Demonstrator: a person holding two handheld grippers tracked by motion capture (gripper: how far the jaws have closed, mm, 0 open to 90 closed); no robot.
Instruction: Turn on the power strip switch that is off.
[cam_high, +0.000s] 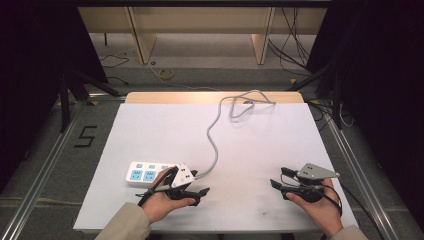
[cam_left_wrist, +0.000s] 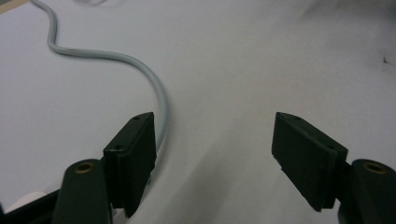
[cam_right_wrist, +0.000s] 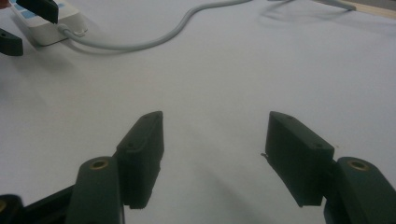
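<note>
A white power strip (cam_high: 145, 172) with blue sockets lies near the table's front left, and in the right gripper view the power strip (cam_right_wrist: 51, 25) is at the top left. Its grey cable (cam_high: 214, 145) snakes away to the far edge. My left gripper (cam_high: 199, 182) hovers just right of the strip's cable end and points right. In its own view the left gripper (cam_left_wrist: 214, 121) is open, with bare table between the jaws and the cable (cam_left_wrist: 159, 88) curving past its left jaw. My right gripper (cam_high: 277, 177) sits at the front right and points left. Nothing is between the open jaws of the right gripper (cam_right_wrist: 215, 116).
The white table top (cam_high: 260, 140) has a wooden strip along its far edge, where the cable loops (cam_high: 247, 102). Metal rails run along both sides of the table. Dark stands and loose wires stand on the floor beyond.
</note>
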